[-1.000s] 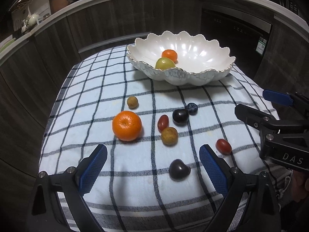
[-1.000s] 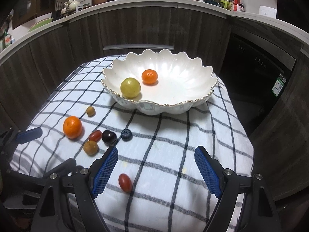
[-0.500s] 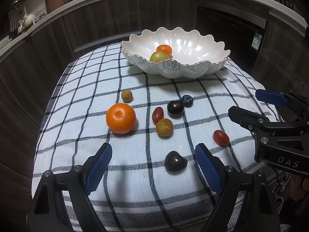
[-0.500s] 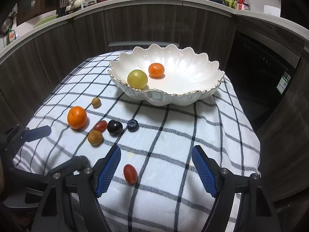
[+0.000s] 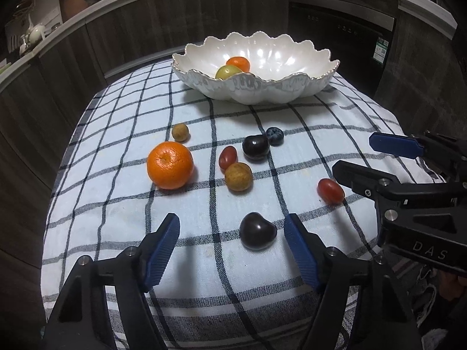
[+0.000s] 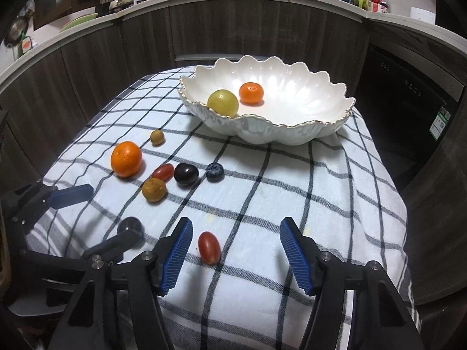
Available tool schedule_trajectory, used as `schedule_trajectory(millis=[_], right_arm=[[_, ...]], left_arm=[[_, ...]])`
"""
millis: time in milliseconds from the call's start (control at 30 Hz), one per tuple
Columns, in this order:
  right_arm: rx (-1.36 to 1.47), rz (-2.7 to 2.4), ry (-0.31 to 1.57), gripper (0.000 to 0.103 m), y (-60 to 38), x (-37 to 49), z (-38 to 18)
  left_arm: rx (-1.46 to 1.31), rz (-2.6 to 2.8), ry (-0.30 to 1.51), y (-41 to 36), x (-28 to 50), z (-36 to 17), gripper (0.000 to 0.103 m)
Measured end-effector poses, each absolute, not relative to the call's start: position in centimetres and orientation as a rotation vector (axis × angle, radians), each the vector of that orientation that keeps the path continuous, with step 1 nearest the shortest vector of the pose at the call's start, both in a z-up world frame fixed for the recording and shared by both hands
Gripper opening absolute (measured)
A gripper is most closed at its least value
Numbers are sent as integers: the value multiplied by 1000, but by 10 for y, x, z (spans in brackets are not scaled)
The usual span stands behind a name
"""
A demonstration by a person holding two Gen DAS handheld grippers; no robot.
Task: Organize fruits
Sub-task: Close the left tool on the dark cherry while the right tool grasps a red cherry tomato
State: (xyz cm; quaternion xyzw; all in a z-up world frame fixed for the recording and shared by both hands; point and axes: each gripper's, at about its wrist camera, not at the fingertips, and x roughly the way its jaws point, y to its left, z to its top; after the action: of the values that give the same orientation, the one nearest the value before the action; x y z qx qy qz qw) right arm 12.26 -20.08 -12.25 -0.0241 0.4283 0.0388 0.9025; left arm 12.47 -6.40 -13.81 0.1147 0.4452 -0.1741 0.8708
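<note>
Fruits are mostly still out on the checked cloth (image 5: 122, 192), so I judge the sorting barely begun. My left gripper (image 5: 232, 243) has just been closing its jaws, yet they stand apart around the dark plum (image 5: 257, 234) near the cloth's front edge, pads not touching it. My right gripper (image 6: 235, 250) has likewise been closing, jaws apart, with the red tomato (image 6: 209, 247) between them, nearer the left pad, untouched. Further out lie a brown fruit (image 5: 238, 176), a second tomato (image 5: 227, 157), a second plum (image 5: 255, 146), a blueberry (image 5: 274, 135), an orange (image 5: 170, 165) and a small brown fruit (image 5: 180, 131). At the far edge, the bowl (image 6: 292, 132) holds just a green fruit (image 6: 223, 102) and a mandarin (image 6: 251, 93).
</note>
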Motion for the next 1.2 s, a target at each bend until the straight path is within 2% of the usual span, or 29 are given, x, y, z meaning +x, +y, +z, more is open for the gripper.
schedule_trajectory(millis=[333,667,900,1067,1200], right_arm=[[-43,119,911,52,-198,123,-132],[-47,144,933,49,-195,125,-139],[-47,161,951,48,-192,127,-145],[-48,172,971,40,-189,130,-151],[-42,171,983,39,-190,131,-154]], left_arm=[[262,-388,950,-71,122,-145,63],[271,-395,972,-74,123,-153,51],[274,-407,985,-75,124,-156,46],[278,-419,982,-77,124,-157,43],[268,-434,984,-77,124,-157,38]])
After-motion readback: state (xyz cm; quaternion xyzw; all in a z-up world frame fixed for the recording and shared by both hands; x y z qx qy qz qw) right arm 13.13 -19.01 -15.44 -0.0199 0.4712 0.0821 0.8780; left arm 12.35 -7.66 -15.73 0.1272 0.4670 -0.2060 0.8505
